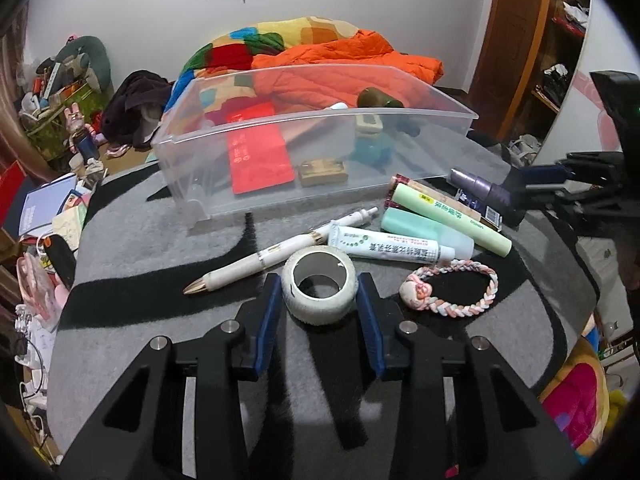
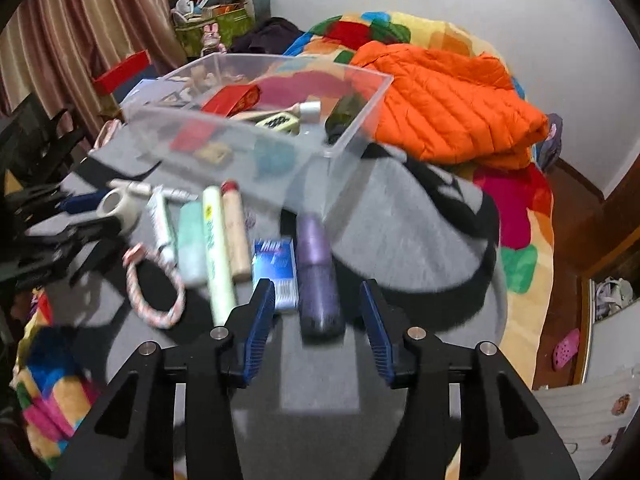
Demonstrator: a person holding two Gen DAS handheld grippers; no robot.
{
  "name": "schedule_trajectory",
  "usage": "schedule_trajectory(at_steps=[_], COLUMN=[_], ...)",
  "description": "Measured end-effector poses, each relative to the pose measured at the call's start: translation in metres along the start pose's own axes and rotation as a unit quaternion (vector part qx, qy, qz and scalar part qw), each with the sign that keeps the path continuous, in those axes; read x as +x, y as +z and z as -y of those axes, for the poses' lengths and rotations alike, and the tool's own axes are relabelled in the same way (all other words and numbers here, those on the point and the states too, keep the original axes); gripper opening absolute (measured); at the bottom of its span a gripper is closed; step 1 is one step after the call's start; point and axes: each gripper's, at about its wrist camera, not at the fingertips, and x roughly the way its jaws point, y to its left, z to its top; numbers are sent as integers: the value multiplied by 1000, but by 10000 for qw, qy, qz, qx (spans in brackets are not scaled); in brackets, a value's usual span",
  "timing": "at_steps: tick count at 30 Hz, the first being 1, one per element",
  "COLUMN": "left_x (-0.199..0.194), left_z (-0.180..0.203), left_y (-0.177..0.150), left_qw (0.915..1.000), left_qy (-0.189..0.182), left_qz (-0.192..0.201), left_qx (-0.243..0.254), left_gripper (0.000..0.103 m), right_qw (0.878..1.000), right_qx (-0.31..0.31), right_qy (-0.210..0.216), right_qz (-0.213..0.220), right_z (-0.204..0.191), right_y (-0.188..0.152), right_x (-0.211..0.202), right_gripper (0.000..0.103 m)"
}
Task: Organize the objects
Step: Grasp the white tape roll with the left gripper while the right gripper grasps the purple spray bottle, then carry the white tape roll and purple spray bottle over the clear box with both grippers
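Note:
A white tape roll (image 1: 319,286) lies on the grey and black mat (image 1: 160,248), between the two pads of my left gripper (image 1: 319,292); the pads sit at its sides and I cannot tell if they press it. A purple tube (image 2: 318,280) lies between the open fingers of my right gripper (image 2: 318,300), apart from both pads. A clear plastic bin (image 1: 312,120) stands behind, holding a red packet (image 1: 258,156), a small box and a green bottle. A white pen (image 1: 276,252), ointment tube (image 1: 388,244), mint and green tubes and a braided bracelet (image 1: 452,288) lie in front of it.
A blue and white packet (image 2: 276,268) lies left of the purple tube. An orange jacket (image 2: 448,112) and a colourful quilt (image 1: 248,48) lie behind the bin. Clutter and books (image 1: 48,208) crowd the left edge. A wooden door (image 1: 516,40) is at the right.

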Motion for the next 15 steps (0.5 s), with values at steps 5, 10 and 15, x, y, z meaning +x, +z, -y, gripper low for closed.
schedule_trajectory(at_steps=[5, 10, 15], left_x=[-8, -14, -21], left_z=[-6, -8, -7], left_y=[-4, -6, -2], left_qw=[9999, 9999, 9996], left_qy=[23, 22, -29], left_qz=[14, 50, 192], left_qx=[-107, -153, -198], left_gripper=[38, 38, 38], right_qw=[9992, 9978, 9981], right_qx=[276, 578, 573], right_qy=[-27, 185, 72], right_qz=[-282, -264, -205], right_z=[7, 18, 15], right_y=[8, 1, -13], right_x=[30, 31, 16], right_gripper=[40, 23, 23])
